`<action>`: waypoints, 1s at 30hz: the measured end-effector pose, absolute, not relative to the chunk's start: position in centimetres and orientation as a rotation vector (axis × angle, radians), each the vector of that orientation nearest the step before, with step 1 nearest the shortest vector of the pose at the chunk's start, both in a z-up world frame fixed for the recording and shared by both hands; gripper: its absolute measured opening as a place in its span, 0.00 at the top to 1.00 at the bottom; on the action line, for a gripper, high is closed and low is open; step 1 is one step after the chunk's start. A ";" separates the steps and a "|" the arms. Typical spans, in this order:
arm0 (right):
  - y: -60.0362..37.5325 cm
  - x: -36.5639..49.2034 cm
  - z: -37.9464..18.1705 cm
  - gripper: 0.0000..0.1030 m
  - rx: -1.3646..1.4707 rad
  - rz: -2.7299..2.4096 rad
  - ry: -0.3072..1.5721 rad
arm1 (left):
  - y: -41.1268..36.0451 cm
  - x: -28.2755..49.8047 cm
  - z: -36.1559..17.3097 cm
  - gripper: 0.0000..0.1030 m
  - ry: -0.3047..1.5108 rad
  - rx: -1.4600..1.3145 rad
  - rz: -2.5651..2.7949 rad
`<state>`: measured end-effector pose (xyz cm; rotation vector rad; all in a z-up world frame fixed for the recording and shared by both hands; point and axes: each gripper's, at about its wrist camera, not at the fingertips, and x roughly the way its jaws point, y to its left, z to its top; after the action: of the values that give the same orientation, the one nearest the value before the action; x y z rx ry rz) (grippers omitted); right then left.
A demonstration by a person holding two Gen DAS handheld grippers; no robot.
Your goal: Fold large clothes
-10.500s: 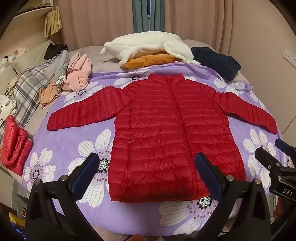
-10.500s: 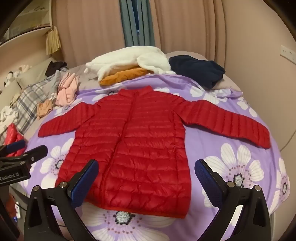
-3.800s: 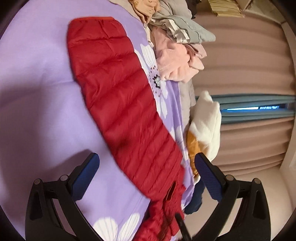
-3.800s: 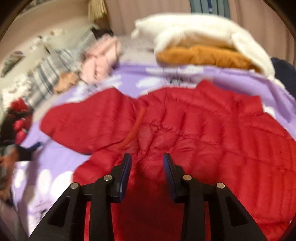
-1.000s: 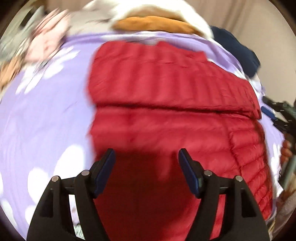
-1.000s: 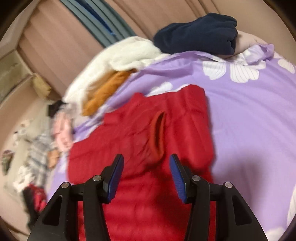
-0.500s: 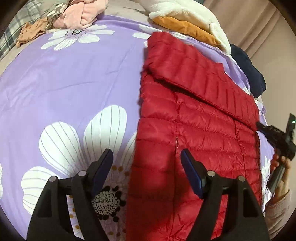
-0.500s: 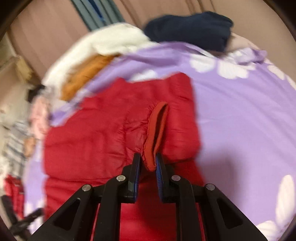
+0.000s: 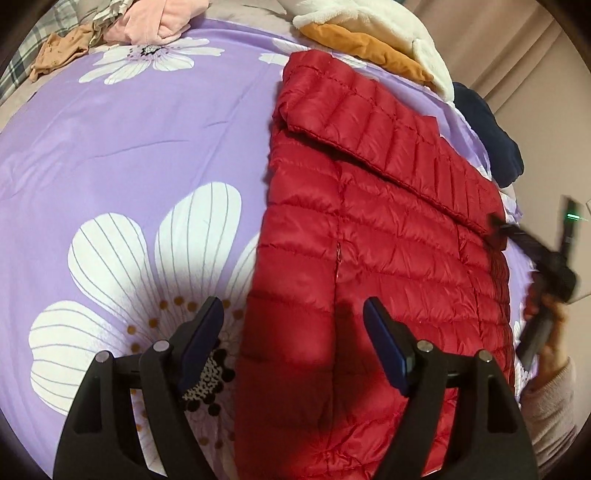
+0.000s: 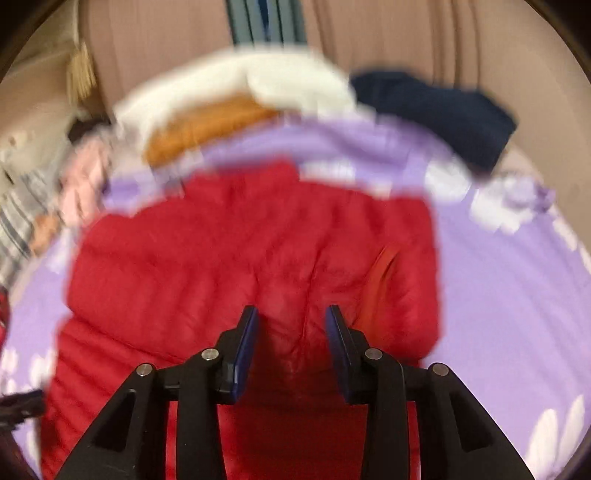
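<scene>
A pink garment (image 9: 155, 22) and a small tan one (image 9: 61, 55) were seen heaped at the far left edge of the bed, beyond the purple sheet (image 9: 129, 140) with its large white flowers. The red padded jacket (image 9: 369, 236) was laid flat on that sheet, right of the middle in the left wrist view, with one sleeve (image 9: 369, 125) folded across its upper part. The left gripper (image 9: 293, 334) was held above the jacket's near left edge, its jaws spread wide and just opened further; nothing was pinched, one finger being over the sheet and the other over the jacket. Behind the jacket, a white fleece (image 9: 373, 22) was piled on an orange garment (image 9: 365, 48), and a dark navy garment (image 9: 487, 129) was placed to their right. At the far right, the right gripper (image 9: 496, 225) was seen, blurred, at the jacket's right edge, held by a hand (image 9: 550, 328) in a light sleeve. In the blurred right wrist view, the right gripper (image 10: 291, 328) was set above the jacket (image 10: 221, 266) with its jaws parted, just opened, and no cloth could be made out pressed between them.
</scene>
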<state>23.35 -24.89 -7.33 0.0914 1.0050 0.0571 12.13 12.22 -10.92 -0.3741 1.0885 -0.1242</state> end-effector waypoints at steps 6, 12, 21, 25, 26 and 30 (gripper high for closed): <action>-25.5 21.9 -5.9 0.64 0.134 0.082 1.013 | 12.4 11.5 -11.0 0.24 1.111 -0.384 -0.123; -29.5 14.7 -2.6 0.51 0.299 0.155 0.952 | 13.3 10.0 -11.0 0.23 1.109 -0.499 -0.174; -35.5 6.2 -6.3 0.51 0.541 0.090 1.073 | 13.4 7.6 -12.2 0.21 1.104 -0.655 -0.272; -35.1 4.3 -7.0 0.51 0.625 0.162 1.080 | 13.3 6.7 -12.3 0.21 1.103 -0.698 -0.310; -34.9 3.9 -6.9 0.51 0.633 0.172 1.079 | 13.3 6.4 -12.3 0.21 1.104 -0.710 -0.322; -34.4 2.9 -7.1 0.51 0.708 0.244 1.091 | 13.2 4.7 -12.5 0.22 1.103 -0.764 -0.372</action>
<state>2.89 -34.37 -7.05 0.7083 1.0906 0.2439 4.74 13.17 -12.50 -0.7638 1.1032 -0.3724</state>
